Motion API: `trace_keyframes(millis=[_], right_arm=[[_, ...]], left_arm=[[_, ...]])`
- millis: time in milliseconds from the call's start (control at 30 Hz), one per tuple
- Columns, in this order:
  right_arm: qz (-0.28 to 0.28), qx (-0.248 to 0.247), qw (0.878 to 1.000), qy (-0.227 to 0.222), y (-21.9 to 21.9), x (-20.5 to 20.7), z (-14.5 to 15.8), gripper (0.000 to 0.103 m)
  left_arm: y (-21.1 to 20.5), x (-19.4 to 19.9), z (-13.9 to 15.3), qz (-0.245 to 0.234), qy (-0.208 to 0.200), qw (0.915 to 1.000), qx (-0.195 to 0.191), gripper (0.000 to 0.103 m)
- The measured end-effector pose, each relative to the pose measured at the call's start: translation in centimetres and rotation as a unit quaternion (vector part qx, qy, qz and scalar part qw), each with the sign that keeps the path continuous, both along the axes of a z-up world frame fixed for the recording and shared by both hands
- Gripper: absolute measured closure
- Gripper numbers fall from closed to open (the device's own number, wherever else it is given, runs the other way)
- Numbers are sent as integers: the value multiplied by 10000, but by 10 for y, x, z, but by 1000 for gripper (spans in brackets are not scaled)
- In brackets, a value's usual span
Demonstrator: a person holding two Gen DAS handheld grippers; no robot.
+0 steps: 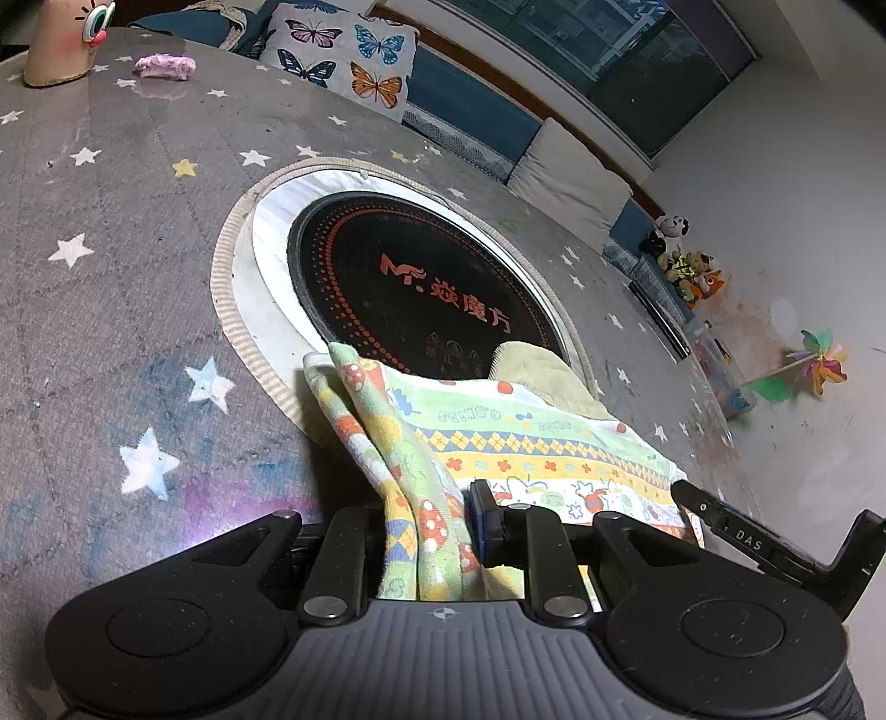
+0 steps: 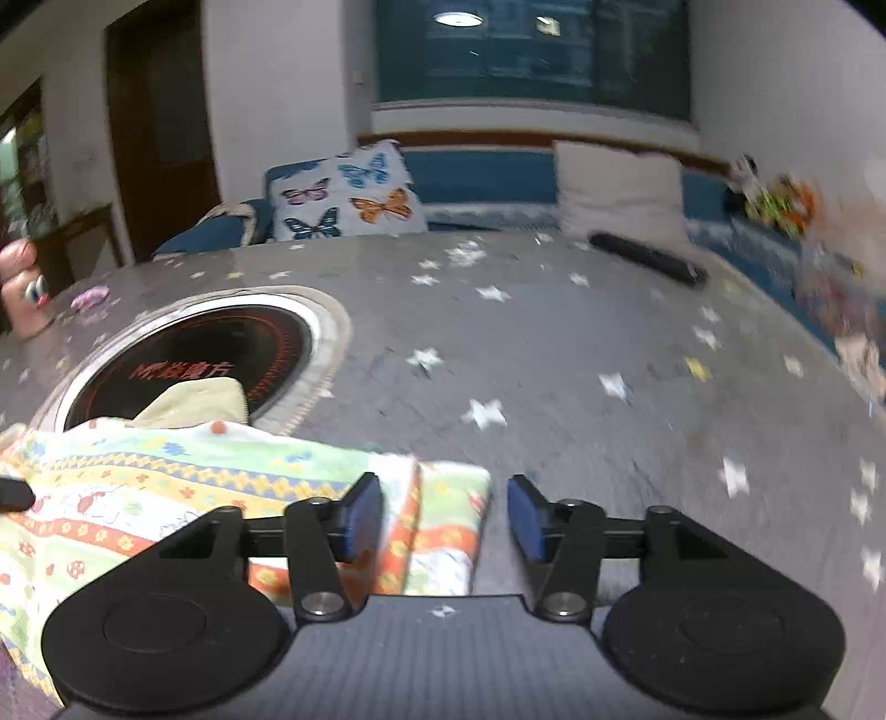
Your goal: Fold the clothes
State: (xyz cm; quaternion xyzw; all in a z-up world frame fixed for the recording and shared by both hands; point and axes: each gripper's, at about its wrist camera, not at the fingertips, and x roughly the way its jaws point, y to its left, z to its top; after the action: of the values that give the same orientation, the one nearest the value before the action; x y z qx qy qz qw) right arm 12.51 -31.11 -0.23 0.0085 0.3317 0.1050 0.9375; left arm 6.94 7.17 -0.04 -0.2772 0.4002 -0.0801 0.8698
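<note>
My L fingers (image 1: 480,520) pinch a bunched fold of patterned garment (image 1: 531,443); my R gripper (image 2: 446,512) gapes wide w/ nothing held, above garment's corner on star-print table (image 2: 554,360). No containers.

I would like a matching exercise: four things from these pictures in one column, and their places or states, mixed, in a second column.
Things:
1. left gripper
2. right gripper
3. butterfly cushion
4. black remote control

Places or states:
A. lies on the star-patterned table cover, near its far edge
B. open, fingers on either side of the garment's corner
C. leans on the blue sofa behind the table
D. shut on a bunched part of the patterned garment

Pairs: 1-D, 2-B, 3-C, 4-A
</note>
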Motion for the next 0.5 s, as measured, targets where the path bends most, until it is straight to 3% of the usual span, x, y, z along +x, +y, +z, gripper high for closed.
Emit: trace_keyframes(millis=[200, 267, 333, 433, 500], right_arm=[[-19, 258, 9996, 87, 2, -5, -3, 50], [22, 294, 9995, 90, 5, -7, -3, 58], [62, 330, 9994, 93, 8, -9, -3, 75], [128, 345, 9993, 74, 12, -14, -2, 91], [101, 403, 9991, 26, 10, -17, 1, 96]], left_arm=[[-1, 1, 1, -15, -12, 10000, 74, 83], [-2, 1, 2, -23, -18, 9999, 118, 83], [-4, 2, 3, -44, -28, 9998, 194, 83], [-8, 3, 7, -100, -40, 9993, 350, 83], [-11, 4, 11, -147, -92, 9988, 454, 86]])
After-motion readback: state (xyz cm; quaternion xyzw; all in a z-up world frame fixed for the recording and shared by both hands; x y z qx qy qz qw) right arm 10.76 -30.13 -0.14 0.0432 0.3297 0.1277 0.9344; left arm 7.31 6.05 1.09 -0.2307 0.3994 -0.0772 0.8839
